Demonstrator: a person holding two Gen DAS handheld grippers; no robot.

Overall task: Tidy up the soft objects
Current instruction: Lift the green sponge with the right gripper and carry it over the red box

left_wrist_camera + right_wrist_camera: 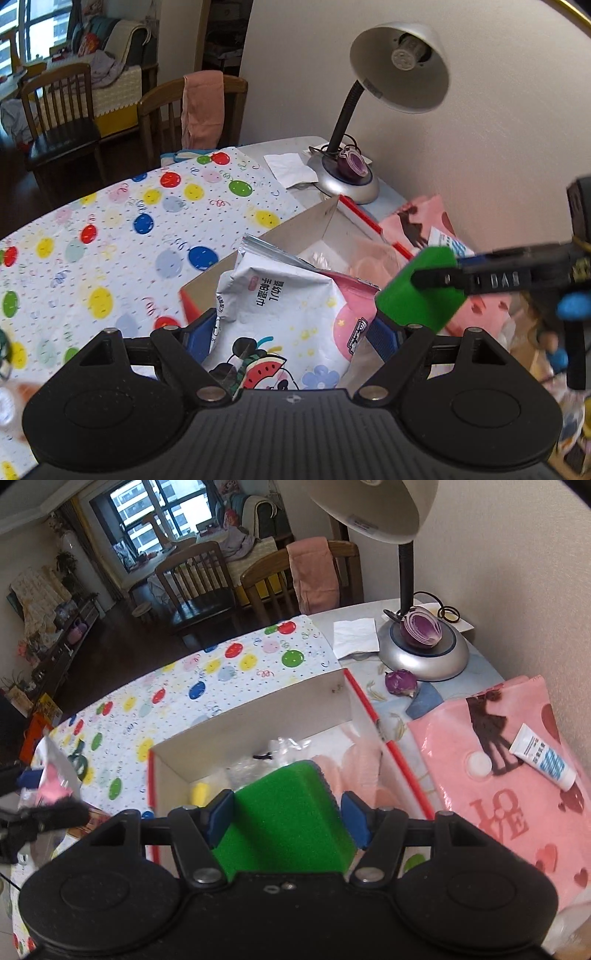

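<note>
Right wrist view, right gripper (pixel 288 821) clamping green sponge (pixel 284 823) above box (pixel 258 716) (left gripper (pixel 291 332) holding wipes pack (pixel 280 314)).

The pink cloth (pixel 498 775) lying at the counter's right edge, against the wall, carries the word "LOVE" in dark red capitals stacked as "LO" over "VE". The white soft pack (pixel 280 314) bears a block of Chinese characters, seen turned sideways and too distorted to read with certainty. The white tube (pixel 543 762) resting on the pink cloth has blue print too small to make out, and raised letters on the other gripper's black finger (pixel 495 280) look like "DAS" but are blurred.
</note>
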